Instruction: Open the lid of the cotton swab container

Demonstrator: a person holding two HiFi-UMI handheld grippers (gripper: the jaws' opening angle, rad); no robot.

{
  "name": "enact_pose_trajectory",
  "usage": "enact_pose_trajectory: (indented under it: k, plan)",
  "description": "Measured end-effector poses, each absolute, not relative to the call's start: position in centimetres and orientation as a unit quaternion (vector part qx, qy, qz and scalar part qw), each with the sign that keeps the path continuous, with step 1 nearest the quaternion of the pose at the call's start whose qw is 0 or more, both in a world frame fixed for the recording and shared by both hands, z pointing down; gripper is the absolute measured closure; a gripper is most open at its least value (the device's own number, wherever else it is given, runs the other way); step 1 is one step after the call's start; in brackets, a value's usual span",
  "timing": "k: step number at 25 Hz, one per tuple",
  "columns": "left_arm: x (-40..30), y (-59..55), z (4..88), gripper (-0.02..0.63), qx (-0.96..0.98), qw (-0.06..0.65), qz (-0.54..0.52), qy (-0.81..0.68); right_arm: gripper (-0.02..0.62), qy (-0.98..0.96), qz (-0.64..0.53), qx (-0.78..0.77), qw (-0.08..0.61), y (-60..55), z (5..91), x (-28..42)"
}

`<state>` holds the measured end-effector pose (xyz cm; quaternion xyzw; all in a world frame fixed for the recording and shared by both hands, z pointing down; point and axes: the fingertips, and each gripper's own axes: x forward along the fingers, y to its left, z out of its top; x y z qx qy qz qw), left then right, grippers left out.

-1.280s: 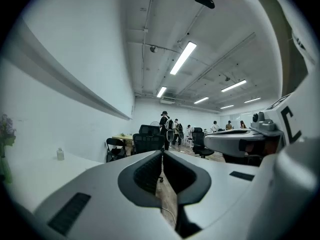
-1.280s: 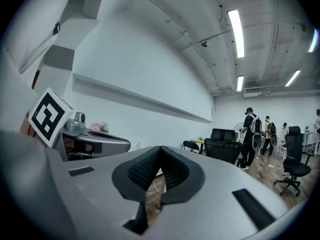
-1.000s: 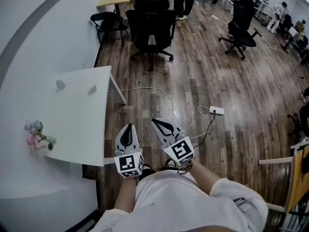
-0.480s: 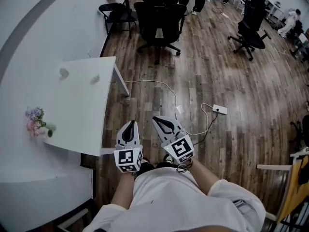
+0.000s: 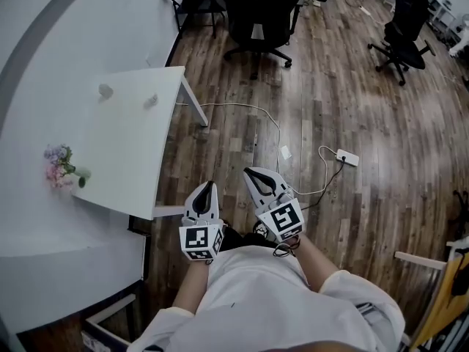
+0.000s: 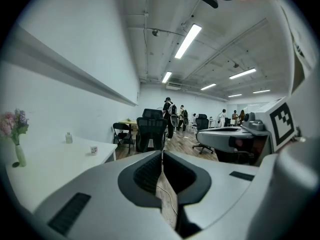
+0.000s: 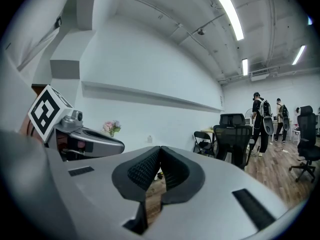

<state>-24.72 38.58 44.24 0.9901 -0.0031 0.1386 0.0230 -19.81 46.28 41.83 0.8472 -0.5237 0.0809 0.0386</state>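
Observation:
Two small pale containers stand on the white table (image 5: 124, 152) near its far end: one (image 5: 106, 90) by the wall, the other (image 5: 150, 100) nearer the table's edge. I cannot tell which one holds cotton swabs. In the left gripper view they show as a small bottle (image 6: 69, 138) and a small cup (image 6: 94, 150). My left gripper (image 5: 207, 189) and right gripper (image 5: 253, 174) are held close to the body over the wooden floor, well short of the table. Both are shut with nothing between the jaws (image 6: 162, 154) (image 7: 160, 149).
A vase of pink and purple flowers (image 5: 60, 167) stands at the table's near end by the wall. A white cable and power strip (image 5: 346, 158) lie on the floor ahead. Black office chairs (image 5: 258, 13) stand farther off, with people beyond them (image 6: 170, 115).
The table and floor have slid lower and nearer in the head view as the person moves forward. Both grippers stay shut in front of the body.

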Motion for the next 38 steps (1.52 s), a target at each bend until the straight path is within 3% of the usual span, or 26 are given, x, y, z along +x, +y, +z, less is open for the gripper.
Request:
enact_pose_trajectory:
  k: [11,14,18,26,38]
  plan:
    - [-19.3,37.2,46.2,0.575,0.986,0.043,0.157,0.028,0.572,-0.526,0.094,0.844,0.036,44.6,43.0,-15.4]
    - [-16.4,35.7,47.0,0.533,0.985,0.048,0.159,0.046,0.555,-0.515,0.107,0.849,0.043,43.4,43.5,-13.1]
    - [-12.7,31.8,47.1,0.509,0.984,0.044,0.163,0.061,0.517,-0.507,0.114,0.853,0.046,40.0,43.2,-9.6]
    - [-7.3,21.9,46.4,0.509,0.985,0.035,0.153,0.072,0.502,-0.494,0.106,0.861,0.053,31.1,42.9,-4.7]
    - [-6.4,12.8,48.8,0.495,0.982,0.071,0.173,0.029,0.502,-0.543,0.133,0.827,0.062,21.0,44.9,-3.0]
